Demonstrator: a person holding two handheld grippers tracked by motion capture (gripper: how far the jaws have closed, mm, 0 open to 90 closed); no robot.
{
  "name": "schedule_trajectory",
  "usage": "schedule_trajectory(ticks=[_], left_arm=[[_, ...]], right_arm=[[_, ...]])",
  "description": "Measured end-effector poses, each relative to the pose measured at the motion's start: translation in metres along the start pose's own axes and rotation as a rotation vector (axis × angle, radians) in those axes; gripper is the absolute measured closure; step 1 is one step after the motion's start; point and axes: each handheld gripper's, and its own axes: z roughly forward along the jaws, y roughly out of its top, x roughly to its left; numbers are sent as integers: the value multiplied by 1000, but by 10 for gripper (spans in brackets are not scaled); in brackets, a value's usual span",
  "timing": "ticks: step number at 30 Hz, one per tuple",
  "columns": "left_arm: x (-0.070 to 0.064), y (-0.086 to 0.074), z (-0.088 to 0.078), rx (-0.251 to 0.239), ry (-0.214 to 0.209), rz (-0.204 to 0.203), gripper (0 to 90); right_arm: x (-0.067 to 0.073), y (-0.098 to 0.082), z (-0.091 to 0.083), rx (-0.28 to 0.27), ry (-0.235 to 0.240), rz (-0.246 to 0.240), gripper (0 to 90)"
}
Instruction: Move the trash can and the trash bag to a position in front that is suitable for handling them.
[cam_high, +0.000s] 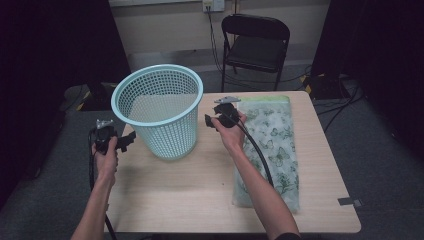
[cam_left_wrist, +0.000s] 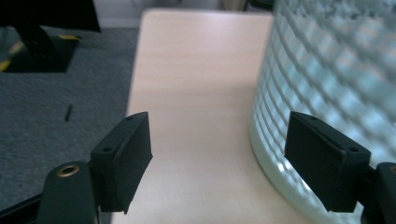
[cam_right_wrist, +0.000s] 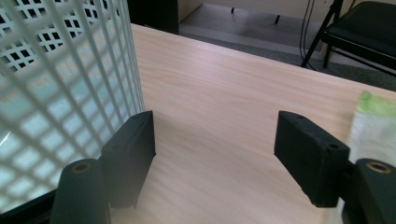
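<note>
High view: wooden table (cam_high: 200, 190) on grey carpet (cam_high: 380, 165), folding chair (cam_high: 255, 42) behind.

Table (cam_high: 200, 195) with basket (cam_high: 160, 112), bag (cam_high: 270, 145)

My pale blue mesh basket (cam_high: 160, 110) stands upright and empty on the worktop (cam_high: 200, 190), just beside the butterfly-print bag (cam_high: 272, 145)
</note>
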Motion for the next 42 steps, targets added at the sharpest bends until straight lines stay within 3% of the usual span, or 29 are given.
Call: schedule_trajectory(ticks=[1, 4, 5, 6, 9, 10, 15, 19, 21, 25, 29, 30, 31, 32, 35, 36, 37, 40, 41, 42], left_arm=[[2, 6, 3, 4, 22, -11, 227], [5, 14, 10, -31, 19, -37, 232], [3, 17, 12, -26, 4, -48, 233], [-1, 21, 13, -40, -24, -31, 281], [-8, 23, 9, -57, -36, -3, 426], [-11, 20, 7, -63, -50, 8, 425], [-17, 10, 2, -97, -104, -27, 447], [-33, 3, -9, -101, -96, 12, 483], [-44, -4, -19, -95, -115, 41, 503], [-55, -13, -31, -94, -142, 56, 501], [-66, -23, -45, -84, -172, 97, 439], [-67, -27, -49, -62, -206, 106, 371], [-67, -27, -49, -62, -206, 106, 301], [-64, -27, -45, -55, -234, 98, 269], [-60, -25, -34, -49, -219, 102, 250], [-58, -23, -26, -42, -190, 114, 249], [-57, -22, -21, -45, -195, 102, 249], [-58, -20, -13, -68, -243, 92, 247], [-60, -20, -12, -79, -274, 82, 272], [-67, -21, -11, -76, -288, 97, 352]], right_arm=[[2, 3, 3, 6, -3, -4, 278], [8, 9, 9, 13, -11, -13, 278], [13, 10, 12, 2, -1, 6, 278], [16, 11, 13, -3, 10, 2, 310], [20, 10, 10, -13, -5, -18, 392], [19, 10, 9, -12, -2, -17, 399], [13, 6, 1, 3, 39, -7, 432], [9, -3, -14, 4, 72, -25, 461], [6, -11, -30, 6, 84, -46, 488], [1, -20, -46, 12, 100, -59, 487], [-10, -35, -73, 20, 117, -105, 435], [-14, -39, -80, 27, 121, -108, 414], [-16, -41, -84, 32, 124, -106, 395], [-20, -43, -88, 25, 125, -99, 380], [-23, -46, -93, 10, 108, -112, 391], [-26, -46, -92, 11, 90, -91, 390], [-26, -46, -92, 11, 90, -91, 390], [-28, -42, -88, -14, 77, -53, 377], [-28, -41, -88, -25, 79, -45, 373], [-26, -40, -89, -54, 105, -27, 419]])
